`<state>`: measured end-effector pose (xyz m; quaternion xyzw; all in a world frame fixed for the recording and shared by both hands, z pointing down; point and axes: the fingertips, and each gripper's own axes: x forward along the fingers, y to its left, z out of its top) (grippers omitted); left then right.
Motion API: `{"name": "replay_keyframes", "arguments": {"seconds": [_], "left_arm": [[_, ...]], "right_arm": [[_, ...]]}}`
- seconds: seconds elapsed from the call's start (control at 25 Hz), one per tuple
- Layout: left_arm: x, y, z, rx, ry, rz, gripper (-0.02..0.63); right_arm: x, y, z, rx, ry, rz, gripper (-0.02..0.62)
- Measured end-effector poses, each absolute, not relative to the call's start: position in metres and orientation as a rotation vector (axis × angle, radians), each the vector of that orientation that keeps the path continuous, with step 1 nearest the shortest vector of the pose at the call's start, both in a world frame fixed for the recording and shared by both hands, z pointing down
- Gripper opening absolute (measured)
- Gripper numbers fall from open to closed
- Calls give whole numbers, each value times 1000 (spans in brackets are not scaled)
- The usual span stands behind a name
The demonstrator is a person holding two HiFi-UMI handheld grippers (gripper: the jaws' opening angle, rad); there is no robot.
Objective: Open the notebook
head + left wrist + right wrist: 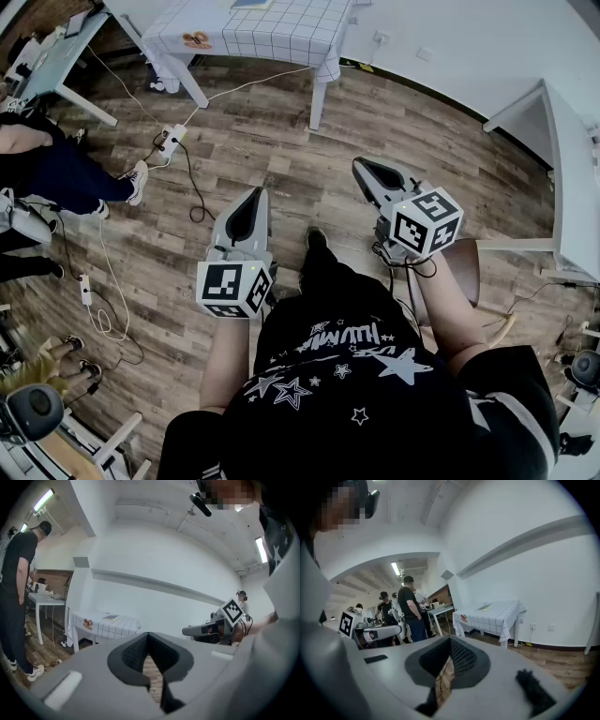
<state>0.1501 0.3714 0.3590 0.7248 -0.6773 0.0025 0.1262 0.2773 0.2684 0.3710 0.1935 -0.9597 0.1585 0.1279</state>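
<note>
The notebook [251,4] lies flat and closed on a far table with a white checked cloth [272,33], at the top of the head view. It shows small in the left gripper view [111,618] and in the right gripper view [486,607]. Both grippers are held in the air over the wooden floor, well short of that table. My left gripper [249,199] has its jaws together with nothing between them, as the left gripper view [148,635] shows. My right gripper [364,169] is also shut and empty [450,641].
A power strip [172,139] and cables trail across the floor between me and the checked table [105,626]. People stand at the left [56,173] [18,588] [410,611]. A white table [562,187] is at the right, with a brown seat [466,267] beside me.
</note>
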Motion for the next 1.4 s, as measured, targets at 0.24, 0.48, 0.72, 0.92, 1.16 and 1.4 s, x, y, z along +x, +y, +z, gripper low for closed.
{"name": "replay_keyframes", "arguments": {"seconds": [0.24, 0.48, 0.72, 0.92, 1.16, 1.4], "left_arm": [[157, 380, 354, 2151, -1978, 25, 9], [160, 391, 352, 2131, -1999, -7, 9], [158, 398, 350, 2112, -2033, -16, 9], [152, 399, 356, 2078, -2042, -34, 9], [122, 391, 361, 2035, -2049, -44, 9], [116, 353, 366, 2021, -2072, -43, 9]], "right_arm": [[270, 286, 361, 523, -2823, 380, 15], [275, 298, 358, 509, -2835, 395, 15], [272, 305, 361, 468, -2827, 389, 15], [266, 298, 359, 483, -2831, 375, 15], [246, 279, 351, 544, -2878, 417, 15], [232, 238, 359, 507, -2892, 429, 15]]}}
